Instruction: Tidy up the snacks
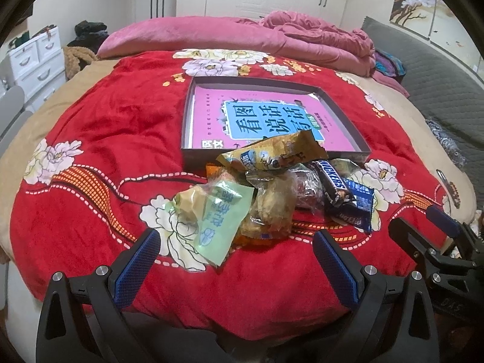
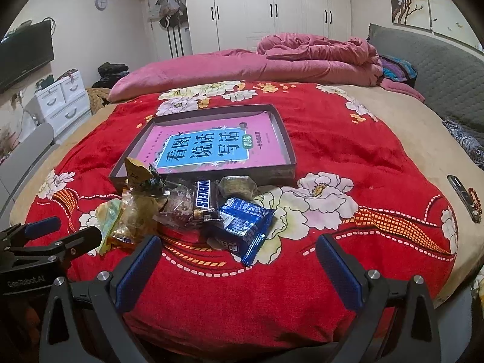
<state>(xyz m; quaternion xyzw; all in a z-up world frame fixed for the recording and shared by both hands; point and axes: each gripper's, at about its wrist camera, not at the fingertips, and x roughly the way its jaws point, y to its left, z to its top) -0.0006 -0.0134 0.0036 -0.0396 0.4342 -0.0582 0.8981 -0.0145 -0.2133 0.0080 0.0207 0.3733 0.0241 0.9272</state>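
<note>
Left gripper [image 1: 234,255] and right gripper [image 2: 239,258] fingers spread wide, empty, above the red floral blanket [image 2: 317,139]; the snack-packet pile [image 2: 193,208] lies just beyond, apparently touching the shallow grey cardboard tray [image 2: 289,154].

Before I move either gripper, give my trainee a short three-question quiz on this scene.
1. True or false: the Snickers bar lies inside the shallow box.
2. Which packet lies nearest the right gripper: A green packet, B blue packet, C yellow packet?
3. Fill in: the left gripper fingers are ____.

Key: 1 false, it lies on the red blanket; 2 B, the blue packet; 3 open.
</note>
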